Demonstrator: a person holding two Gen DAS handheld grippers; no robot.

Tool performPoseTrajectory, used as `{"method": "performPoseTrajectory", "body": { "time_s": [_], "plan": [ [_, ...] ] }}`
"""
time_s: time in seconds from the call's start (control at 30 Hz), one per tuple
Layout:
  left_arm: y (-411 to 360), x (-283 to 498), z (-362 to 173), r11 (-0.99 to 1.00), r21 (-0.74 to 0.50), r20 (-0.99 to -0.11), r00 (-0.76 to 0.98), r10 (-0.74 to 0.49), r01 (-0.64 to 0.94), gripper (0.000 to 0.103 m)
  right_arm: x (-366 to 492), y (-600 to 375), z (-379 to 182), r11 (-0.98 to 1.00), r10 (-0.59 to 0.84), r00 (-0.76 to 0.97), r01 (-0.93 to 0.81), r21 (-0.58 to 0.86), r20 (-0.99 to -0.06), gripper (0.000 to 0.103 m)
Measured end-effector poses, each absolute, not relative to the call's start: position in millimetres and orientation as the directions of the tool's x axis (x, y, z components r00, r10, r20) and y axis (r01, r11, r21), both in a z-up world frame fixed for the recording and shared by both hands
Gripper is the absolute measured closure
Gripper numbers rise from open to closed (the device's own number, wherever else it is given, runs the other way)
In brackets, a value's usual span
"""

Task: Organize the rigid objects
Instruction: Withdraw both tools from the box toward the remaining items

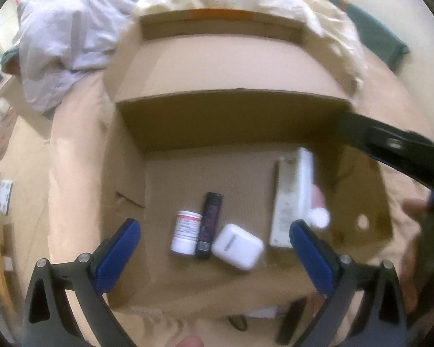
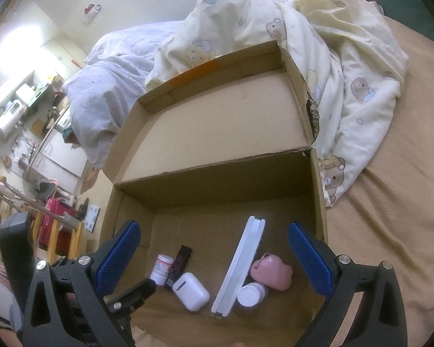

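An open cardboard box (image 1: 130, 173) (image 2: 318, 202) lies on a bed. On its floor are a white pill bottle (image 1: 186, 235) (image 2: 162, 269), a black stick-shaped item (image 1: 209, 225) (image 2: 180, 264) and a white earbud case (image 1: 237, 245) (image 2: 191, 290). To their right lie a long white box (image 1: 286, 202) (image 2: 240, 266), a pink cloud-shaped case (image 2: 272, 271) and a white jar (image 1: 319, 217) (image 2: 251, 293). My left gripper (image 1: 214, 224) hangs above the bottle and earbud case, open wide and empty. My right gripper (image 2: 214, 227) is also open and empty, over the box's near right part.
The box's lid (image 2: 217, 115) lies folded back against rumpled bear-print bedding (image 2: 347, 72) and a pale blue quilt (image 1: 66, 29). A beige sheet (image 2: 390, 202) covers the bed on the right. Furniture and a red case (image 2: 58, 211) stand beyond the bed's left edge.
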State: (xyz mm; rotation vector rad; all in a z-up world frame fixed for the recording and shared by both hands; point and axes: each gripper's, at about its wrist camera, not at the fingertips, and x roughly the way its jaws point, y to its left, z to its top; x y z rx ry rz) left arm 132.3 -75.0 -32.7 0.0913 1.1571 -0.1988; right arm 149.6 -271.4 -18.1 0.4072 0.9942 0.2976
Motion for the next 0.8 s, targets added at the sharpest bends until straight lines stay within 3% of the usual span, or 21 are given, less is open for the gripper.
{"method": "performPoseTrajectory", "body": {
  "time_s": [0.3, 0.8],
  "plan": [
    [-99.5, 98.6, -34.1, 0.951, 0.019, -0.915, 0.388, -0.108, 0.309, 0.000, 139.1, -258.7, -23.1, 0.894, 0.421, 0.478, -0.078, 0.440, -0.771, 0.000],
    [-67.1, 50.3, -37.6, 0.974, -0.011, -0.925, 0.367, -0.096, 0.228, 0.000, 83.1, -271.8, -10.2, 0.899, 0.406, 0.487, -0.059, 0.435, -0.773, 0.000]
  ]
}}
